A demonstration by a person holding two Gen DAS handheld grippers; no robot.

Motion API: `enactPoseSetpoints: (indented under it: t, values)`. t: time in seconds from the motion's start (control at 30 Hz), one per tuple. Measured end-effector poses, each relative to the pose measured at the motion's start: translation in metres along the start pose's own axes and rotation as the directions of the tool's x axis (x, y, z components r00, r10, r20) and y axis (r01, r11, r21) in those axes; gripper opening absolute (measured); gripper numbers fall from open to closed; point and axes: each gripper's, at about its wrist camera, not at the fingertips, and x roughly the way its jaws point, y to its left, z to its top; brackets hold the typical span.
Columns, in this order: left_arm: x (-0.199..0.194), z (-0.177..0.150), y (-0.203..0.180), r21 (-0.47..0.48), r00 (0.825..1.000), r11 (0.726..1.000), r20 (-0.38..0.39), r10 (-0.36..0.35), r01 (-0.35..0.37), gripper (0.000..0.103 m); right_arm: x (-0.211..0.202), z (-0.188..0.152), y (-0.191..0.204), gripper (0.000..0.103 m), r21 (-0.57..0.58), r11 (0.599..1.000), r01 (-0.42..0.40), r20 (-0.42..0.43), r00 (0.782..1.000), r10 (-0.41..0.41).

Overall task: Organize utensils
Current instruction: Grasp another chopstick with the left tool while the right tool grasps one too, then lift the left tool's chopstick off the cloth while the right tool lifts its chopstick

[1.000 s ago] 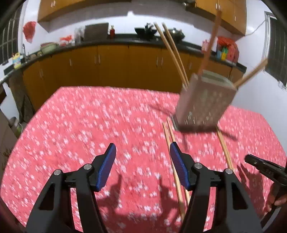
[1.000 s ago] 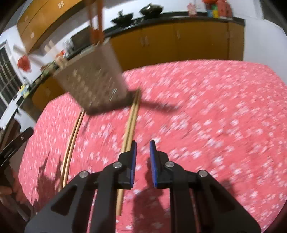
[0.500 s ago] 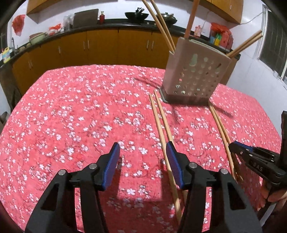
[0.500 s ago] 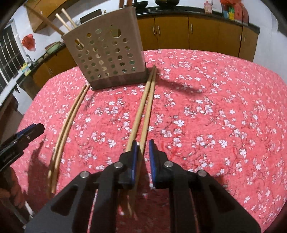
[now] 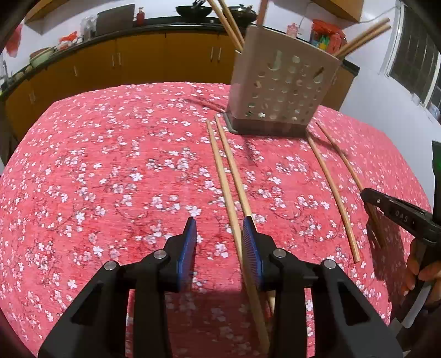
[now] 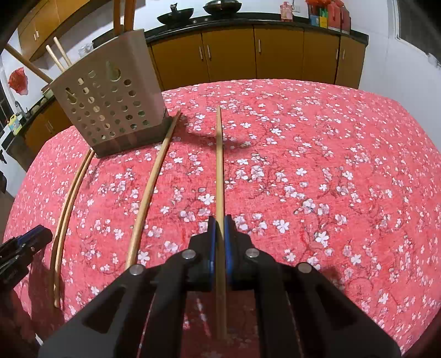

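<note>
Meanwhile right claw (image 6: pixel 219 242) clamped on chopstick (image 6: pixel 219 165); left claw (image 5: pixel 219 247) closing around chopstick pair (image 5: pixel 226 176); perforated holder (image 5: pixel 281 82) ahead.

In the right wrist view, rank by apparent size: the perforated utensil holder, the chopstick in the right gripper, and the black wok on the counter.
1. utensil holder, largest in area.
2. held chopstick: longest but thin, and nearness to the camera enlarges it.
3. black wok, smallest, partly because it is far away.

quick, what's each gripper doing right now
left gripper: jaws closing around a chopstick on the table, pads not yet pressing it.
right gripper: shut on a single chopstick.
</note>
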Motion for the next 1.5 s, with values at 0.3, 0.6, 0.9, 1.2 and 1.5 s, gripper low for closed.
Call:
enactPoseSetpoints:
  t: [0.3, 0.6, 0.9, 1.2, 1.5]
  values:
    - [0.013, -0.002, -0.019, 0.068, 0.998, 0.996, -0.003, 0.064, -0.064, 0.018, -0.001, -0.001, 0.005, 0.009, -0.014, 1.000, -0.004, -0.002, 1.000, 0.004]
    - [0.021, 0.012, 0.019, 0.023, 0.986, 0.986, 0.008, 0.165, -0.165, 0.011, -0.003, -0.006, 0.009, 0.008, -0.043, 0.999, 0.004, 0.009, 1.000, -0.004]
    - [0.024, 0.022, 0.053, -0.045, 0.985, 0.984, 0.023, 0.173, -0.172, 0.012, 0.010, 0.009, 0.006, 0.008, -0.035, 0.999, 0.032, 0.031, 0.999, -0.031]
    - [0.022, 0.021, 0.052, -0.038, 0.988, 0.988, 0.025, 0.151, -0.150, 0.020, 0.013, 0.009, 0.007, 0.008, -0.051, 0.998, 0.046, 0.042, 0.998, -0.044]
    - [0.026, 0.022, 0.045, -0.016, 0.988, 0.989, 0.023, 0.150, -0.149, 0.027, 0.013, 0.008, 0.010, 0.009, -0.057, 0.997, 0.052, 0.043, 0.998, -0.050]
